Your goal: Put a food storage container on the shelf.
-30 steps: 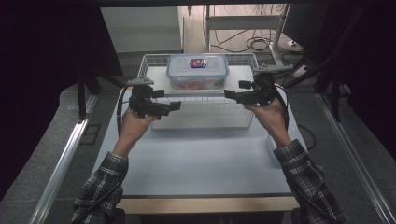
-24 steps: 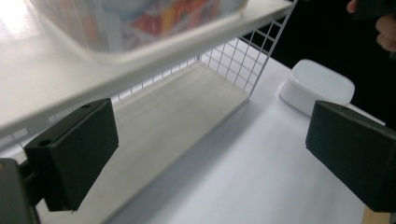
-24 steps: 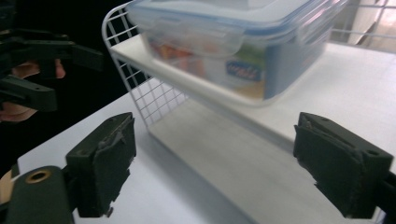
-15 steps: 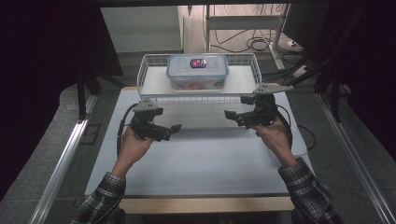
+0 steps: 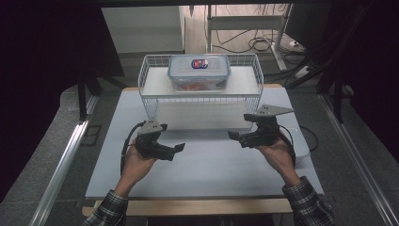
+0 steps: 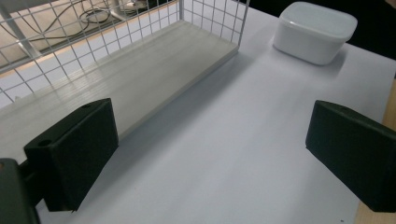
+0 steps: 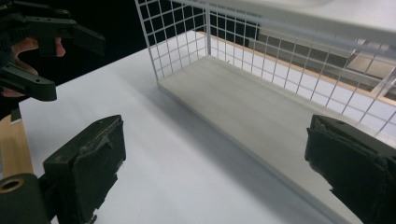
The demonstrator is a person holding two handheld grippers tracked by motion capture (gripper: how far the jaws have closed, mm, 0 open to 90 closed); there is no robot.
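Observation:
A white wire rack (image 5: 202, 101) stands at the back middle of the white table (image 5: 211, 169). On its top shelf sits a clear lidded box (image 5: 199, 71) with a blue rim and orange contents. My left gripper (image 5: 176, 151) hovers over the table in front of the rack's left end, open and empty. My right gripper (image 5: 236, 138) is open and empty in front of the rack's right end. The two point toward each other. In the left gripper view my gripper (image 6: 210, 158) faces the rack's lower board (image 6: 140, 79). In the right gripper view my gripper (image 7: 215, 177) faces that board (image 7: 261, 107).
A white lidded tub (image 6: 315, 30) rests on the table to the right of the rack, partly behind the right hand in the high view. The left gripper (image 7: 42, 46) shows far off in the right gripper view. Cables lie on the floor behind the table.
Both grippers have drawn back from the rack toward the person and lowered over the table. They stay open. The box on the rack has not moved.

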